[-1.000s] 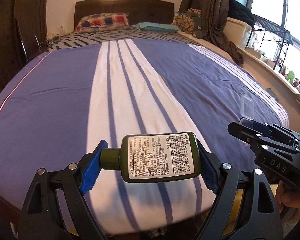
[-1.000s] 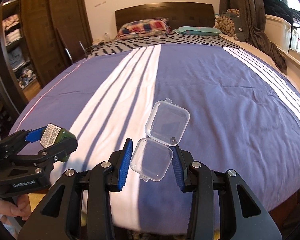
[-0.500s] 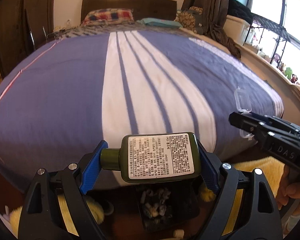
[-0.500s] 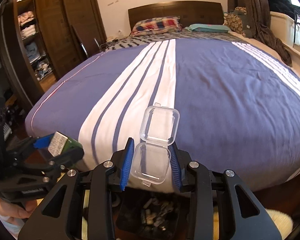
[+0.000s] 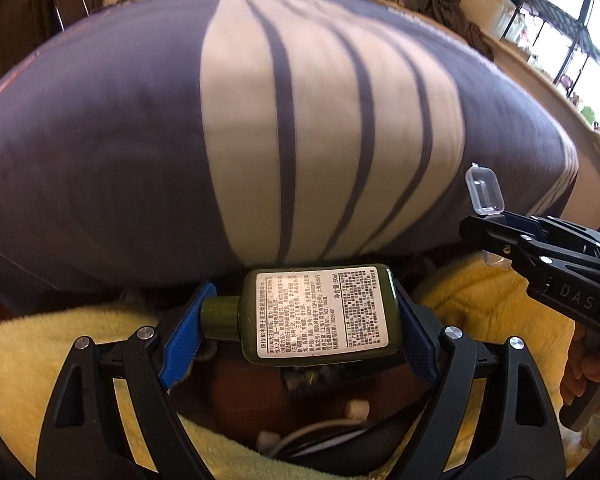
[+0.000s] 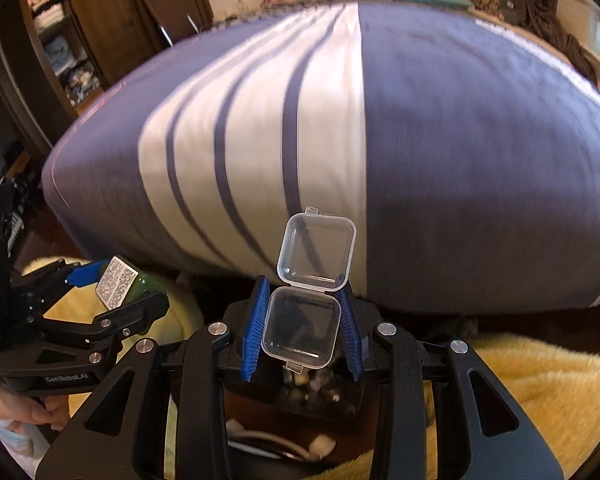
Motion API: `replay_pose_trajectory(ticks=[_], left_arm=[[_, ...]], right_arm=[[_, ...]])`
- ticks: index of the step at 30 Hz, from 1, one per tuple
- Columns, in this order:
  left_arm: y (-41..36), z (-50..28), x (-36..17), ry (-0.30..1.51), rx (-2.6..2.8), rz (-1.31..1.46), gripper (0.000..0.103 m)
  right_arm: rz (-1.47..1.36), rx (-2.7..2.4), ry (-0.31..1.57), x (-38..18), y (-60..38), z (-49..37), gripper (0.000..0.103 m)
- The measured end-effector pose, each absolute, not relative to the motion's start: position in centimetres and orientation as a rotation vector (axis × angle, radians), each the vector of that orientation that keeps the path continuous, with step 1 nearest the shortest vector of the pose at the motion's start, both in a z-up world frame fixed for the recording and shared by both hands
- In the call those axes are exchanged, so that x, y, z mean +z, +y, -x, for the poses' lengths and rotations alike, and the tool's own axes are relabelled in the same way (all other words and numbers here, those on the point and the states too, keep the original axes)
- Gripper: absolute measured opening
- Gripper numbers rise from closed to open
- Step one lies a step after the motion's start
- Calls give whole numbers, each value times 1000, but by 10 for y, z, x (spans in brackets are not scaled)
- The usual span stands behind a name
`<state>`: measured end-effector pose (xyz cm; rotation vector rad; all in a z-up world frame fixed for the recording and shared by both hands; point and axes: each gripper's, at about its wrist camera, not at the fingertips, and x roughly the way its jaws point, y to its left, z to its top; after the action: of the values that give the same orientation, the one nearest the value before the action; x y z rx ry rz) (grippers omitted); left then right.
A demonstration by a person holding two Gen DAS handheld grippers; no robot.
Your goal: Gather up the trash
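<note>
The green bottle [image 5: 320, 314] lies sideways in my left gripper [image 5: 300, 320], clamped between the blue pads, cap pointing left. My right gripper [image 6: 302, 330] is squeezed on a small clear box [image 6: 300, 330] with its lid flipped open and standing up. Both hang just past the near edge of the bed [image 5: 140, 140], over a yellow fluffy rug [image 6: 540, 392]. Below the clear box I see a dark bin [image 6: 320, 394] with small bits inside.

bed [image 5: 140, 140] motion-blurred, bin [image 6: 320, 392] contents unclear behind tool
</note>
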<state>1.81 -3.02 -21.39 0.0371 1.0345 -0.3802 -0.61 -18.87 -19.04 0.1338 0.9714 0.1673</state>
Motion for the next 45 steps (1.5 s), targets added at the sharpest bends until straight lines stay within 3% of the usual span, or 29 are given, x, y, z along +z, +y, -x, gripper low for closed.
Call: replay_pose_trajectory(ticks=[15, 31, 33, 35, 39, 41, 45], left_arm=[[-50, -31, -302, 1285, -439, -62, 81], [-55, -38, -322, 1331, -458, -66, 80], [-54, -39, -322, 1332, -457, -61, 86], [-52, -38, -319, 1320, -458, -56, 93], [-52, -37, -312, 1292, -457, -59, 95], [-51, -36, -306, 1279, -454, -56, 95], [-46, -34, -289, 1228, -441, -47, 95]], right_arm=[[-199, 174, 1228, -274, -180, -3, 35], [-206, 165, 1239, -274, -181, -24, 36], [-208, 160, 1234, -272, -182, -25, 41], [-208, 153, 1224, -269, -185, -25, 59], [-216, 132, 1192, -258, -190, -24, 63], [-209, 121, 1174, -251, -192, -23, 74], [-207, 95, 1126, -232, -197, -19, 85]])
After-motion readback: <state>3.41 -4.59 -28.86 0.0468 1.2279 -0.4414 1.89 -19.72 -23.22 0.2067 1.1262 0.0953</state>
